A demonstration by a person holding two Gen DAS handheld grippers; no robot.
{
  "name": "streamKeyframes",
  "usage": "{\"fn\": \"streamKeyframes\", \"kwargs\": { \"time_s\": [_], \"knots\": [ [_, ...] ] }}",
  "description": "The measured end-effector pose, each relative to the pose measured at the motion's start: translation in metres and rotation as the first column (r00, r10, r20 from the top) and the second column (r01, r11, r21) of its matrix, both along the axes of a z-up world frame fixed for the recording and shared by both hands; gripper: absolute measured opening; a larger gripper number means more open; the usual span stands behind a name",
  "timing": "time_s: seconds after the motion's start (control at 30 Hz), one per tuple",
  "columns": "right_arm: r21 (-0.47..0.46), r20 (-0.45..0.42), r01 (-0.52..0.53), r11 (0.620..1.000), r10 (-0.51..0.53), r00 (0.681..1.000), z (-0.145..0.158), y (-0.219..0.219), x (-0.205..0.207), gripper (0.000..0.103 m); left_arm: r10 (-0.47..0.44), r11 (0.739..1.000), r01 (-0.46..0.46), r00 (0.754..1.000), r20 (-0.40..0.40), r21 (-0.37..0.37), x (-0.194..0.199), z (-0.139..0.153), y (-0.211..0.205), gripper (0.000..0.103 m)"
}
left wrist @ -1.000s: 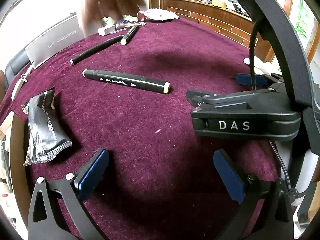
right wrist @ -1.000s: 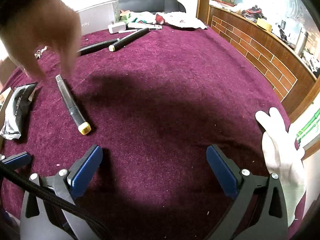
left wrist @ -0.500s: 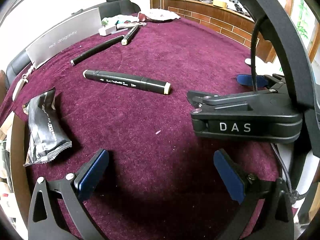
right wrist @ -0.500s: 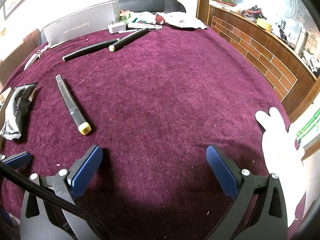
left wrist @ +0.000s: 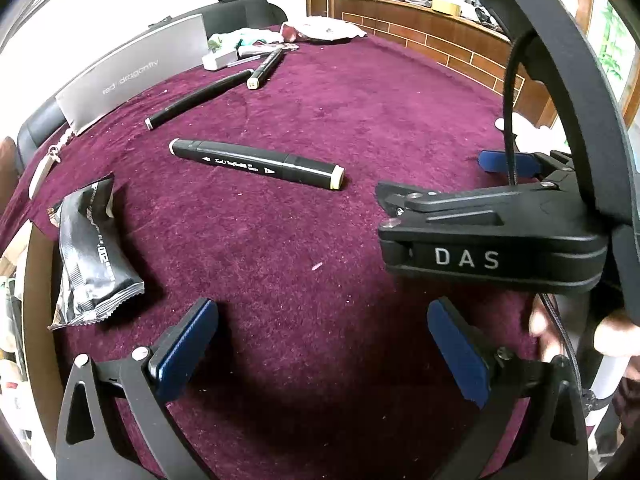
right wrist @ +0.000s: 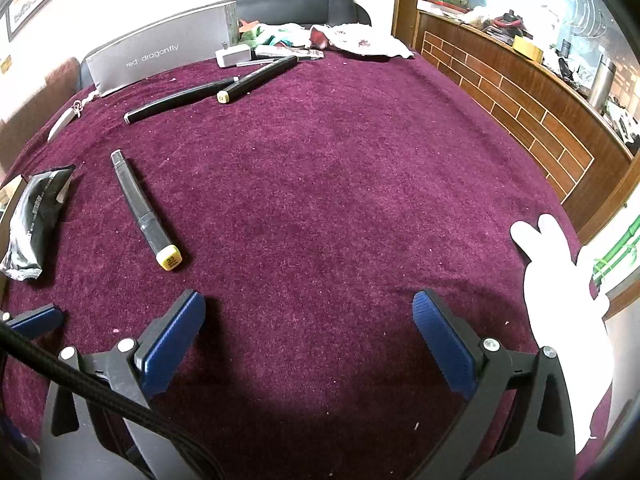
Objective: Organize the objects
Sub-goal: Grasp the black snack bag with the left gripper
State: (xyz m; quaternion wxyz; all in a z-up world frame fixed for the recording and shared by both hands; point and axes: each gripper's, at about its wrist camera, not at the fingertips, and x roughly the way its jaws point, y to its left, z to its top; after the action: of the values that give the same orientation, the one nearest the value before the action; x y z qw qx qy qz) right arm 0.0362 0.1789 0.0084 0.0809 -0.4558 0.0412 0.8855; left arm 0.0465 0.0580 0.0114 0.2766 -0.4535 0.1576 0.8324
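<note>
Left gripper [left wrist: 320, 344]: blue-padded fingers spread wide, nothing between them, low over the desk [left wrist: 360, 120]. Right gripper [right wrist: 308, 332]: likewise spread and empty; in the left wrist view its black body, lettered "DAS", sits just to the right of the left gripper.

Desk surface: a dark purple, napped cloth flecked with pale lint covers the whole top.

Nearest object: a black marker [left wrist: 256, 164] with a cream end cap lies flat ahead of the left gripper; the right wrist view shows the same marker [right wrist: 144, 208] to its left, with a yellow numbered cap pointing toward the camera. A black foil packet [left wrist: 90, 252] lies flat at the desk's left edge, beside the marker but apart from it.

Far side: a slim black pen [right wrist: 180, 100] and a second marker [right wrist: 258, 80] lie near each other, their near ends close; whether they touch cannot be told. Behind them stands a grey box [right wrist: 160, 56] printed "red dragonfly", with a small white block [right wrist: 234, 56] and crumpled cloths [right wrist: 360, 40] beside it. What the box contains cannot be seen.

A white glove [right wrist: 560, 312] lies at the right edge of the desk.

Room: a curved wooden counter [right wrist: 520, 92] with a brick-pattern front, cluttered on top, stands to the right; a dark chair back [right wrist: 300, 4] rises beyond the far edge.
</note>
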Motion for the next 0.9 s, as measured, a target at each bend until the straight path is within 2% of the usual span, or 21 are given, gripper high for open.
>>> {"fn": "streamKeyframes", "kwargs": {
  "time_s": [0.13, 0.2, 0.3, 0.4, 0.47, 0.57, 0.67, 0.77, 0.9],
  "knots": [
    [-0.001, 0.000, 0.006, 1.000, -0.006, 1.000, 0.000, -0.002, 0.001, 0.103, 0.016, 1.000, -0.016, 1.000, 0.013, 0.007, 0.002, 0.003, -0.004, 0.101],
    [-0.002, 0.000, 0.005, 1.000, -0.005, 1.000, 0.000, -0.002, 0.001, 0.103, 0.046, 0.998, -0.046, 0.999, 0.012, 0.040, 0.005, 0.013, -0.012, 0.101],
    [-0.003, 0.000, 0.006, 1.000, -0.006, 1.000, 0.000, -0.002, 0.002, 0.103, 0.116, 0.991, -0.112, 0.992, -0.054, 0.073, 0.007, 0.037, -0.030, 0.101],
    [-0.003, 0.000, 0.006, 1.000, -0.006, 1.000, 0.000, -0.001, 0.001, 0.103, 0.230, 0.971, -0.219, 0.962, -0.143, 0.092, -0.002, 0.060, -0.053, 0.101],
    [-0.003, 0.000, 0.006, 1.000, -0.006, 1.000, 0.000, -0.001, 0.001, 0.103, 0.310, 0.950, -0.298, 0.937, -0.164, 0.092, -0.016, 0.065, -0.069, 0.101],
    [-0.003, 0.000, 0.006, 1.000, -0.006, 1.000, 0.000, -0.002, 0.002, 0.103, 0.398, 0.917, -0.393, 0.911, -0.106, 0.069, -0.042, 0.055, -0.089, 0.101],
    [-0.003, 0.000, 0.006, 1.000, -0.006, 1.000, 0.000, -0.002, 0.002, 0.103, 0.449, 0.894, -0.446, 0.889, -0.089, 0.047, -0.056, 0.047, -0.099, 0.101],
    [-0.003, 0.000, 0.006, 1.000, -0.006, 1.000, 0.000, -0.002, 0.002, 0.103, 0.477, 0.879, -0.477, 0.875, -0.077, 0.024, -0.071, 0.040, -0.103, 0.101],
    [-0.003, 0.000, 0.006, 1.000, -0.006, 1.000, 0.000, -0.002, 0.002, 0.103, 0.489, 0.871, -0.491, 0.870, -0.070, -0.022, -0.088, 0.030, -0.105, 0.101]
  ]
}}
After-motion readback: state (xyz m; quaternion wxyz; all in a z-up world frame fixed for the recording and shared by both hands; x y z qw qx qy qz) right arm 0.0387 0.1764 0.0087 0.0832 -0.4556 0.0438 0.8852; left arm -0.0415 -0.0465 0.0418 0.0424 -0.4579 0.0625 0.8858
